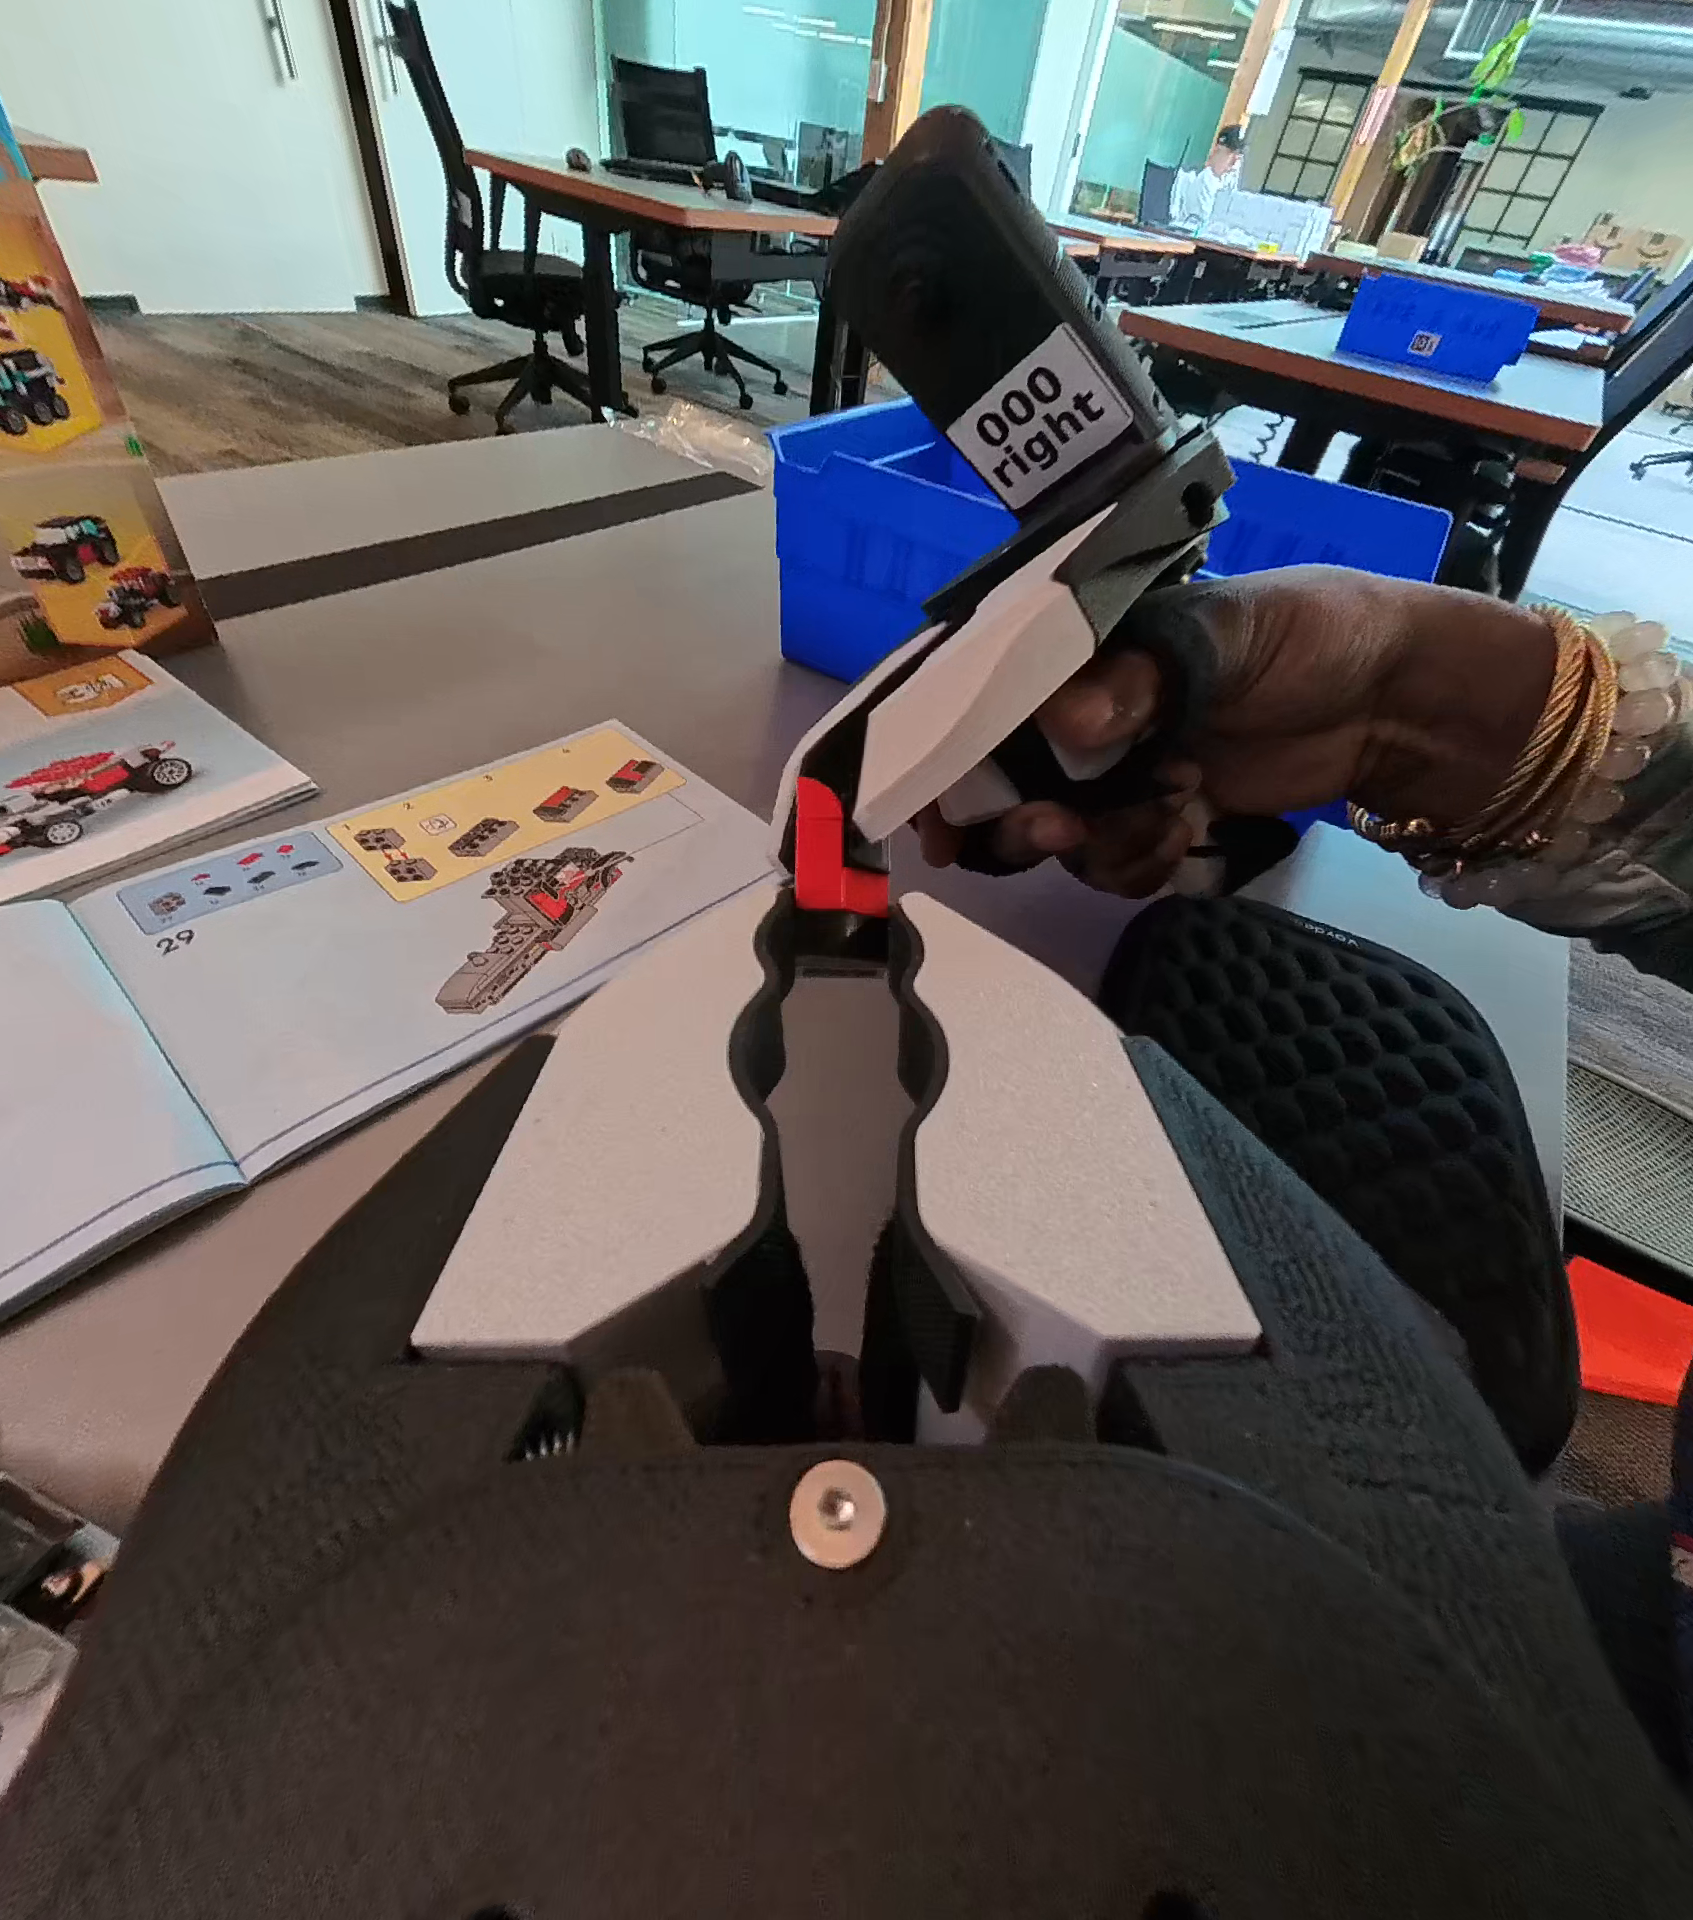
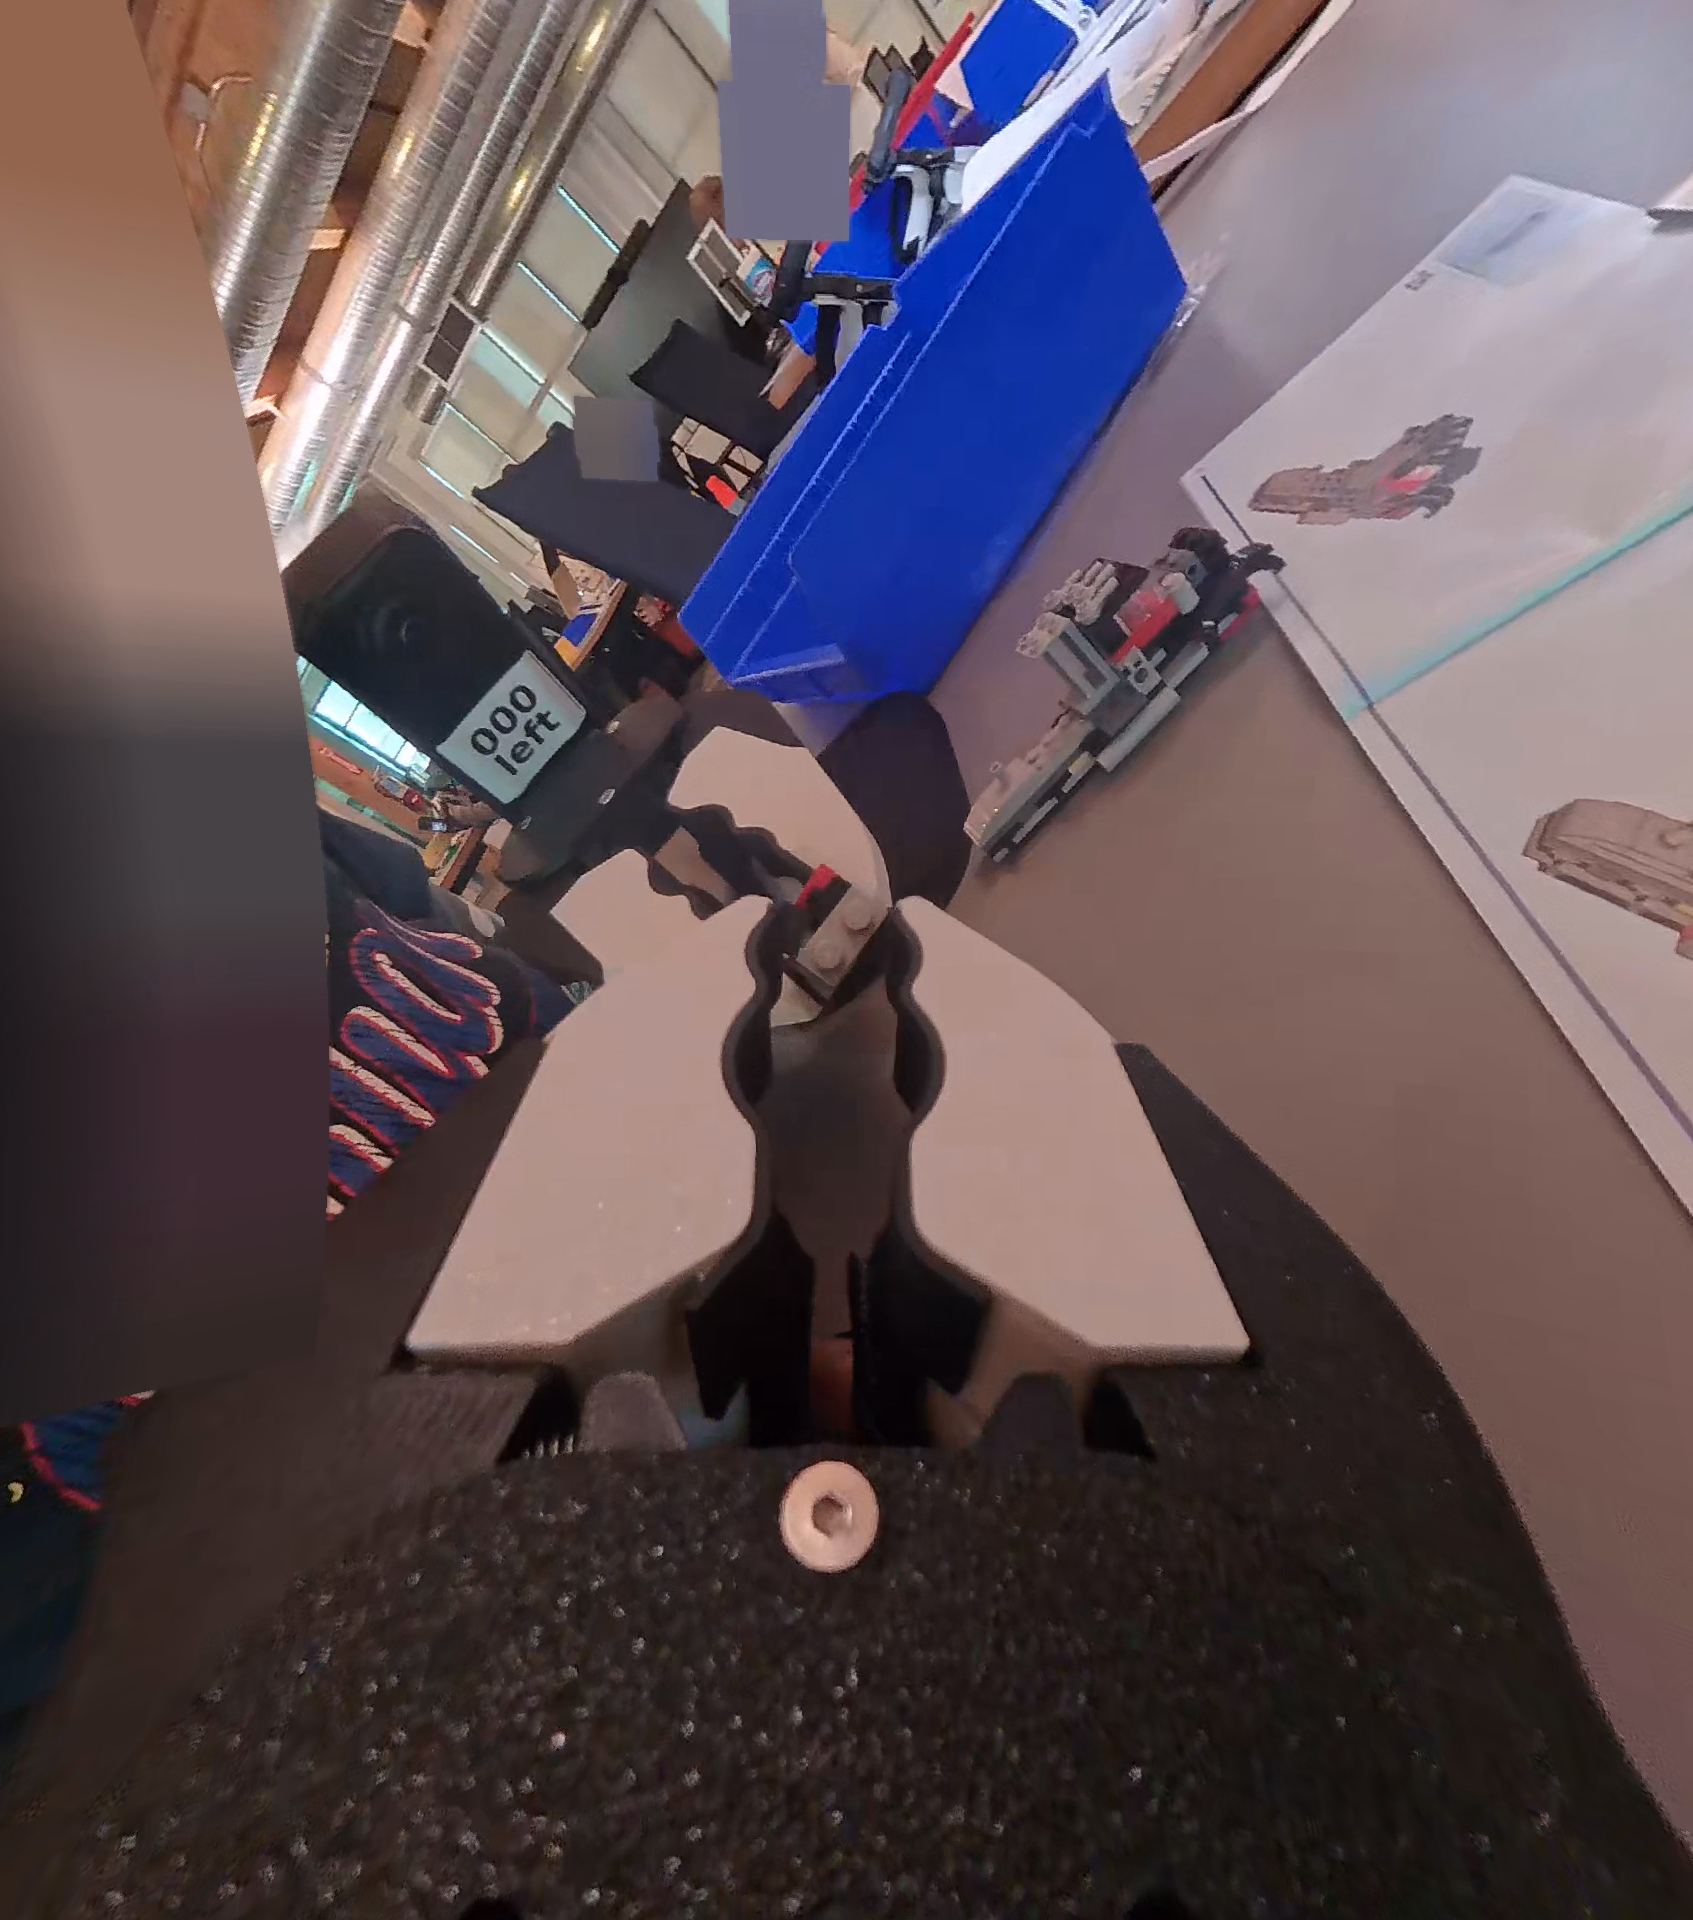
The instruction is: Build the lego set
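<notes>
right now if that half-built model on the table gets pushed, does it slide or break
The model lies long and flat on the table, so it would likely slide, not tip. Small pieces stick up at one end and could pop off. It is probably light.

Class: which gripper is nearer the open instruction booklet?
Left. The left gripper hovers just beside the instruction booklet's right edge; the right gripper comes from farther right, both pinching the small brick assembly.

Two claws (image 1: 826,914) (image 2: 826,935), two booklets (image 1: 198,997) (image 1: 83,769), one blue bin (image 1: 873,540).
</notes>
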